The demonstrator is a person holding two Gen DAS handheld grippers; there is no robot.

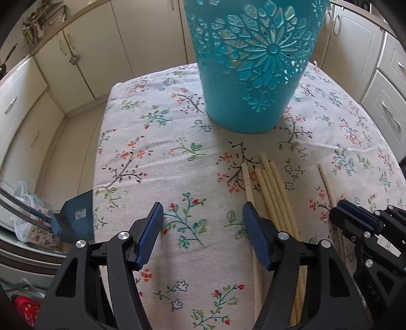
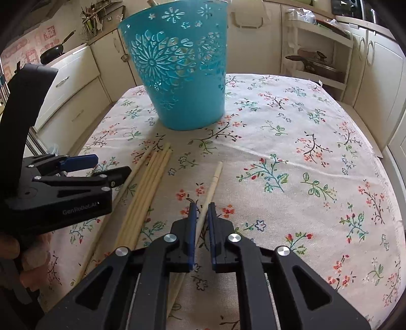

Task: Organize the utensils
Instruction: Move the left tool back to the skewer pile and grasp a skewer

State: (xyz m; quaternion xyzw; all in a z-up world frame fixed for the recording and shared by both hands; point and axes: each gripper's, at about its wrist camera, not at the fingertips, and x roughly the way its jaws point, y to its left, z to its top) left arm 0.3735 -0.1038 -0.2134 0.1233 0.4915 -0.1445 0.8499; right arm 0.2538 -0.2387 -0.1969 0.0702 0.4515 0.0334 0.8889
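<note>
My right hand-held gripper point(image 2: 202, 215) is pinched nearly closed on a single pale chopstick point(image 2: 212, 185), which runs between the blue pads and lies along the cloth, its blunt end pointing toward the basket. My left hand-held gripper point(image 1: 203, 223) stands wide, nothing between its fingers, hovering over bare cloth just left of a bundle of chopsticks point(image 1: 272, 193); its right finger point(image 1: 256, 236) sits over the near part of that bundle, and I cannot tell whether it touches. One more loose stick point(image 1: 244, 182) lies at the bundle's left side.

The tabletop point(image 2: 317, 121) wears a white cloth printed with small red, blue and green sprigs. Around it are cream kitchen cabinets point(image 1: 83, 58), a worktop with a dark frying pan point(image 2: 52, 54) and a rack of utensils point(image 2: 95, 19), and an open shelf unit point(image 2: 319, 50) holding a pot.

A teal plastic basket point(image 2: 180, 71) with cut-out flower patterns stands upright on the cloth beyond the chopsticks, apart from them. Something pale pokes above its rim at the top edge of the right wrist view; what it is I cannot tell.
</note>
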